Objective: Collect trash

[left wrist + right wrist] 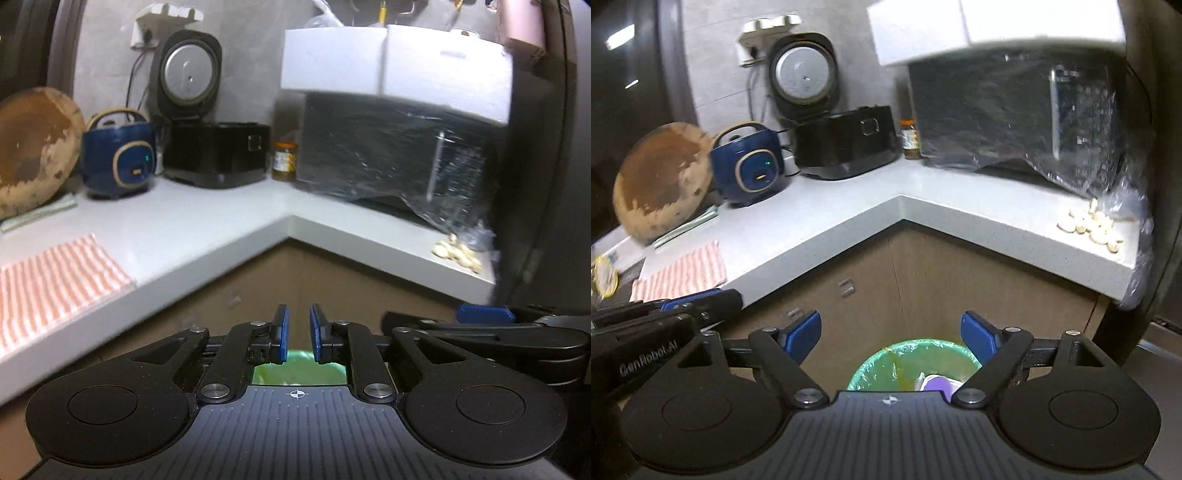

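Note:
A bin lined with a green bag (877,363) stands on the floor in the inner corner of the L-shaped counter. A white and purple piece of trash (936,382) lies inside it. My right gripper (890,326) hangs above the bin, jaws wide open with nothing between the blue pads. My left gripper (299,326) is beside it on the left, its pads almost together and empty; a sliver of the green bag (295,373) shows below them. The left gripper's tip (701,299) shows at the left edge of the right wrist view. The right gripper's blue pad (484,314) shows at the right of the left wrist view.
The white counter (849,218) carries a striped cloth (683,273), a round wooden board (661,181), a blue rice cooker (751,166), a black cooker with its lid up (846,140), a jar (910,138), a plastic-wrapped microwave (1015,114) and garlic cloves (1089,225). Brown cabinet doors (942,280) are below.

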The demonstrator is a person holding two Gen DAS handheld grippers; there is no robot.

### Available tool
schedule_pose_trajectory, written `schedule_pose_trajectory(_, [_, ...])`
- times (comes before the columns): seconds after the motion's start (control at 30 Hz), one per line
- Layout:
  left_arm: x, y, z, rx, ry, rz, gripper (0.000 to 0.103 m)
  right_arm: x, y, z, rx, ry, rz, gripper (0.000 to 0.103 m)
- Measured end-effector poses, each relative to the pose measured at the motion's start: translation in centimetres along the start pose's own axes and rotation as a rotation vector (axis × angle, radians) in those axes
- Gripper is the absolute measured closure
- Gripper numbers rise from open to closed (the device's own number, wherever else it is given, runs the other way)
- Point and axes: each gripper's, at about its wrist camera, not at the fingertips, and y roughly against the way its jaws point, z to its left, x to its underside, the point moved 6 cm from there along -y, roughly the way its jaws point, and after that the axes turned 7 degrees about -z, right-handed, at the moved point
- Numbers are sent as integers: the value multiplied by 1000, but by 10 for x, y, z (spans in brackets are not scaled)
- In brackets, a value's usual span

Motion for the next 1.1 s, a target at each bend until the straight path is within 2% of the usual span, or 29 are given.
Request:
schedule_pose_trajectory(0.13, [8, 22, -7, -19, 16, 7, 89, 4, 24, -1, 4, 31, -27, 19])
schedule_pose_trajectory(0.37, [18, 44, -11, -60, 28, 16, 89, 16, 46, -6, -13, 25, -19, 19])
schedule_pose_trajectory(1.1, [18, 58, -14, -44, 12, 1, 89, 17, 56, 0, -30, 48, -27, 19])
